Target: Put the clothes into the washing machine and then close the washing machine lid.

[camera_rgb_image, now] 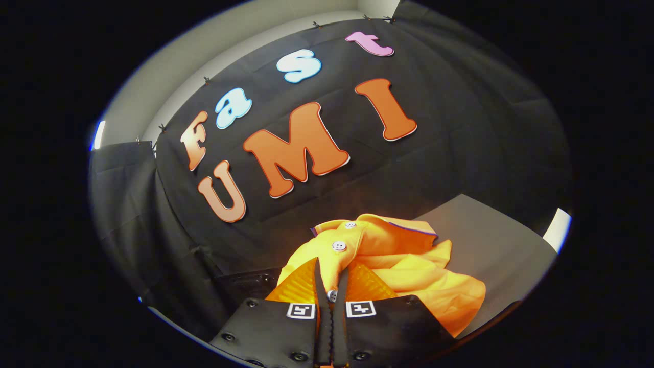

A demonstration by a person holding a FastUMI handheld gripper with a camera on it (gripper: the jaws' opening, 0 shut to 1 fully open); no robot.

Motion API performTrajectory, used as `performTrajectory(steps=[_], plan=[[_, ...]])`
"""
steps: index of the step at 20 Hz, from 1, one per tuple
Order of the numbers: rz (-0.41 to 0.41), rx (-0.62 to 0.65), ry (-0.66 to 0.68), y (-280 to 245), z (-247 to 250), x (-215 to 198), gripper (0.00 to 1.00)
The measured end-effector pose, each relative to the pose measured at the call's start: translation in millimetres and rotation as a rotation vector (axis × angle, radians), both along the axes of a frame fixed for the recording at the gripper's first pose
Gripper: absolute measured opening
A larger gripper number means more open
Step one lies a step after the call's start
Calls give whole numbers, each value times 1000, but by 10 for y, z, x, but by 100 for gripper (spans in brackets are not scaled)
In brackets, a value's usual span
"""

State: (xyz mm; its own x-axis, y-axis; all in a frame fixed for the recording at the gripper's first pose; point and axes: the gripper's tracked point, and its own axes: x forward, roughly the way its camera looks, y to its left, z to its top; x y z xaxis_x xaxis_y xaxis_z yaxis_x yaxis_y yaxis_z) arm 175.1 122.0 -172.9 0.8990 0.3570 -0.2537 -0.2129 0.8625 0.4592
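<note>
The jaws are nearly closed and they pinch a fold of the orange shirt (388, 260) between them; a white button (332, 295) of the shirt sits right in the narrow gap. The shirt (it has more white buttons near its collar) hangs bunched just ahead of the gripper (332, 278) and spreads to the right side. Beyond it and to the right there is a grey desk (485, 240), in front of the black cloth wall (460, 153).

Shirt (398, 260) btwn tool (332, 278) fingers (pinched)
</note>
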Motion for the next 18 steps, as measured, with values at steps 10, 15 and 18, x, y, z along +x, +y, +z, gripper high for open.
performTrajectory(steps=[10,15,18], plan=[[-22,-5,-208,13,581,-44,8],[17,-74,-278,205,985,-301,8],[22,-70,-312,327,1244,-414,8]])
